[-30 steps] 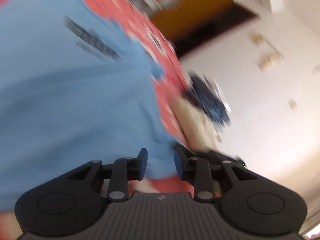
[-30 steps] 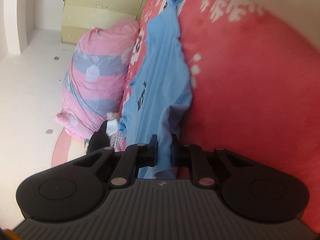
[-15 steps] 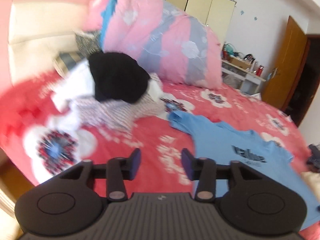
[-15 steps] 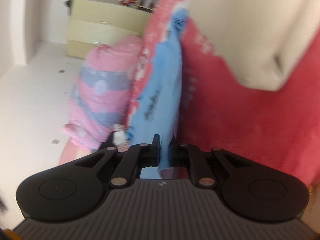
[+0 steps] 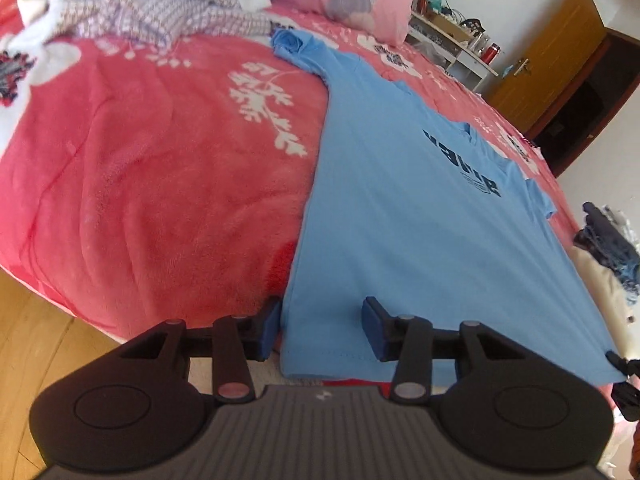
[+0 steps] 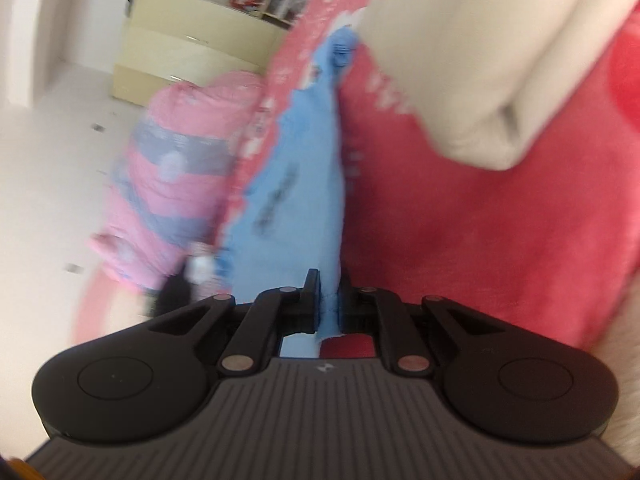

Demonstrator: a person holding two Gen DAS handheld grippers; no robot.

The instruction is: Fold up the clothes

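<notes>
The light blue cotton T-shirt (image 5: 400, 208) lies flat on the red floral bed (image 5: 160, 168), stretching straight away from the left tool (image 5: 322, 330), whose jaws, just closing, straddle its near hem corner without pinching; the right tool (image 6: 329, 300) grips the opposite hem corner.

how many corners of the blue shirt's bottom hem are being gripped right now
1. The right gripper pinches one corner of the blue shirt; the left gripper straddles the other, jaws just closing, not yet pressing.

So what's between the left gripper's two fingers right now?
In the left wrist view, the hem corner of the blue T-shirt lies between the open left gripper fingers, not yet pinched.
</notes>
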